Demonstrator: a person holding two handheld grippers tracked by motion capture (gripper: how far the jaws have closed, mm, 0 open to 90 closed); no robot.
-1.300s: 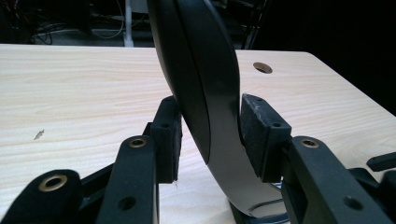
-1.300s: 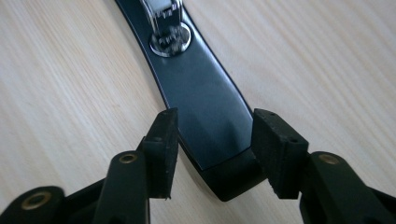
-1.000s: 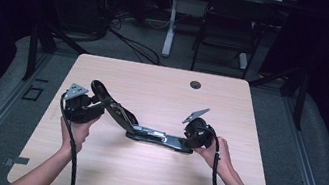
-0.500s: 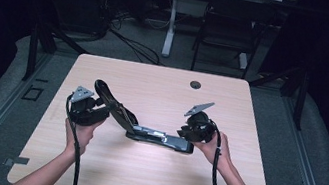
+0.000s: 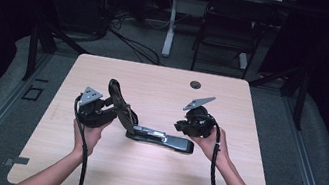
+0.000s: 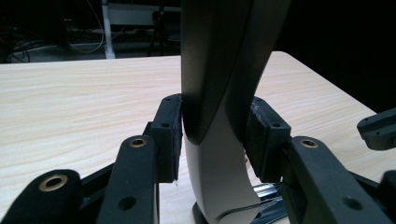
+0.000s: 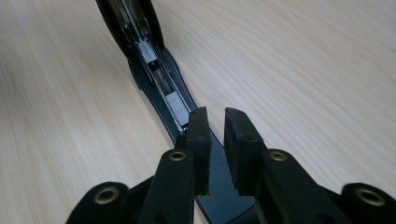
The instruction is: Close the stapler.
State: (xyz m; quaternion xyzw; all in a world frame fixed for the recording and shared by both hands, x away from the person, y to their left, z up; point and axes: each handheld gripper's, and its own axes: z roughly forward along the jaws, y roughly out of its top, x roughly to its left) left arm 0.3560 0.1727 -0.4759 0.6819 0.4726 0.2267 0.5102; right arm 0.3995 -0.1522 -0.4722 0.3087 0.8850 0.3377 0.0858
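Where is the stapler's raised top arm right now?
In the high view, the stapler's top arm stands tilted up at table centre-left, clamped by the left gripper, above the base lying beside the right gripper.

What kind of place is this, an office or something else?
Probably a lab or recording studio, not an ordinary office: a wooden table stands alone in a dark room, loose cables run over the floor behind it, and a chair waits farther back.

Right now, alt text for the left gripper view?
The left claw is clamped on the raised black lid of an opened stapler, one pad on each side. Behind it lies a pale wooden table; the other claw's tip shows at the right edge.
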